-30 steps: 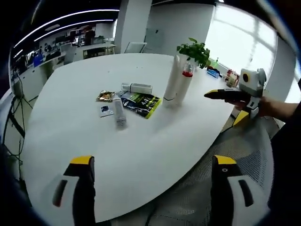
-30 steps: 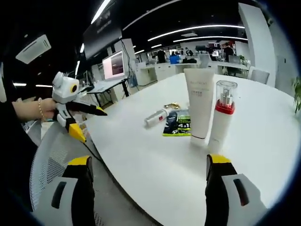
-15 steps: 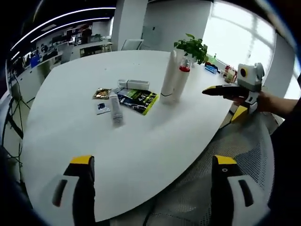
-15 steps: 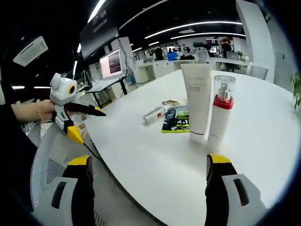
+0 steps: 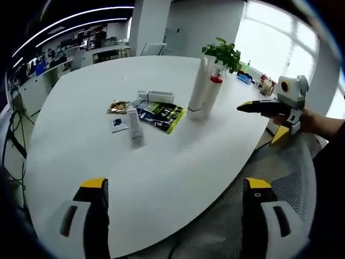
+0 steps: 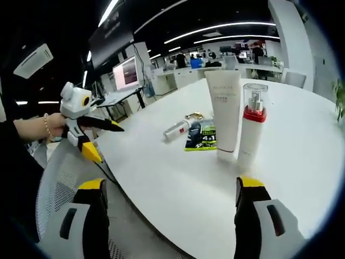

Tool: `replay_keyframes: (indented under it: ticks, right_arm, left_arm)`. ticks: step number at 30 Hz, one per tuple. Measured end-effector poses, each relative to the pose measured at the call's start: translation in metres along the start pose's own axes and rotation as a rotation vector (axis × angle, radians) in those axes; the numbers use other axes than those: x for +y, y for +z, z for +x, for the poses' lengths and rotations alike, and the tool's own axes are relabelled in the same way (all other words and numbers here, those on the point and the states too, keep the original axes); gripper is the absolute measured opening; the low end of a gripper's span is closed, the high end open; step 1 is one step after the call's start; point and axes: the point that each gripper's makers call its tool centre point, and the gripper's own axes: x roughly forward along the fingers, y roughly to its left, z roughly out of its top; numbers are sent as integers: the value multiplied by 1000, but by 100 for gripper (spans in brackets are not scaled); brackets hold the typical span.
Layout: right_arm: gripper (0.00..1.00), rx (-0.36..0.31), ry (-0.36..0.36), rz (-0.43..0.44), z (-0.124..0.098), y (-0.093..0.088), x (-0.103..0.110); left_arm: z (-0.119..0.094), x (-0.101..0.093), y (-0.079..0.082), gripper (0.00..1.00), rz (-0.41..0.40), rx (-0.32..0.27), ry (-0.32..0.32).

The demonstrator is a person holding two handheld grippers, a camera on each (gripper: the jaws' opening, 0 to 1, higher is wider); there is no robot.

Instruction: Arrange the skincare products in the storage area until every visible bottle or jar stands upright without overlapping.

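White oval worktop (image 5: 161, 162), carrying all products near its middle. Standing upright and touching side by side: 1 white tube (image 6: 225, 116) on its cap and 1 pump bottle (image 6: 252, 127) with a red collar and clear cap. Lying flat beside them: a green-and-black sachet (image 5: 160, 116), a small white box (image 5: 156, 97), 1 silver spray bottle (image 5: 135, 125) on its side, and 2 small packets (image 5: 119, 107). Left tool (image 5: 175, 213): jaws spread wide, nothing between them, held off the worktop's near edge. Right tool (image 6: 167, 216): likewise spread and empty, near the upright pair. Against the view half a second earlier, the products lie unmoved; only the cameras drifted slightly. Judgement: no grasp is under way, and the fallen spray bottle remains the item to set upright.
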Motion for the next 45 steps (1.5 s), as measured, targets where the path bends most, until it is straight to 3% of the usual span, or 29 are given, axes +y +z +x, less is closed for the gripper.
replay_keyframes:
  ticks: [9, 19, 45]
  right_arm:
    - [97, 14, 7, 4, 2, -1, 5]
    - [99, 21, -9, 17, 0, -2, 2]
    - [99, 17, -67, 68, -2, -5, -14]
  left_arm:
    - [13, -1, 10, 99, 5, 24, -20]
    - [28, 7, 15, 95, 22, 96, -28]
    - [70, 43, 35, 88, 74, 267, -16]
